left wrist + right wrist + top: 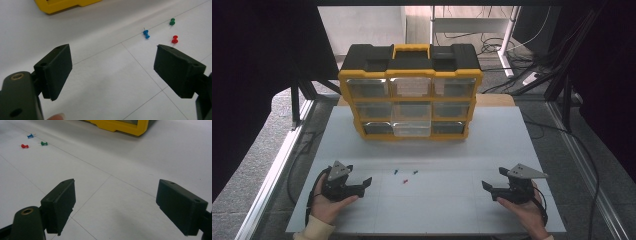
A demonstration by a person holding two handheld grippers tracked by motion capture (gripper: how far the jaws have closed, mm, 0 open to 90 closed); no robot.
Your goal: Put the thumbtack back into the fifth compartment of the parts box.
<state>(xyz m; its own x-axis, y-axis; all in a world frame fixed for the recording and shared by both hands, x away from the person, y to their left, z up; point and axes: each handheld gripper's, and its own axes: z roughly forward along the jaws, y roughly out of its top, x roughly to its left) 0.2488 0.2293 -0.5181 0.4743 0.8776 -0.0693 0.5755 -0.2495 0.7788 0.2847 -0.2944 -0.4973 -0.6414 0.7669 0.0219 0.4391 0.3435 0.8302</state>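
Three pushpins lie on the white table between my hands: a blue pushpin (396, 172) (146, 34) (30, 136), a green pushpin (415, 172) (172, 21) (44, 143) and a red pushpin (405, 181) (175, 39) (24, 146). My left gripper (364, 183) (112, 71) rests at the near left, jaws wide open and empty, pointing toward the pins. At the near right my right gripper (488, 187) (116, 205) is open too, with nothing between its jaws.
A yellow and black drawer organizer (410, 90) (62, 5) (120, 126) stands at the back of the white table (512, 150); its bottom middle clear drawer (412, 125) is pulled out. Cables lie on the floor behind and to the right.
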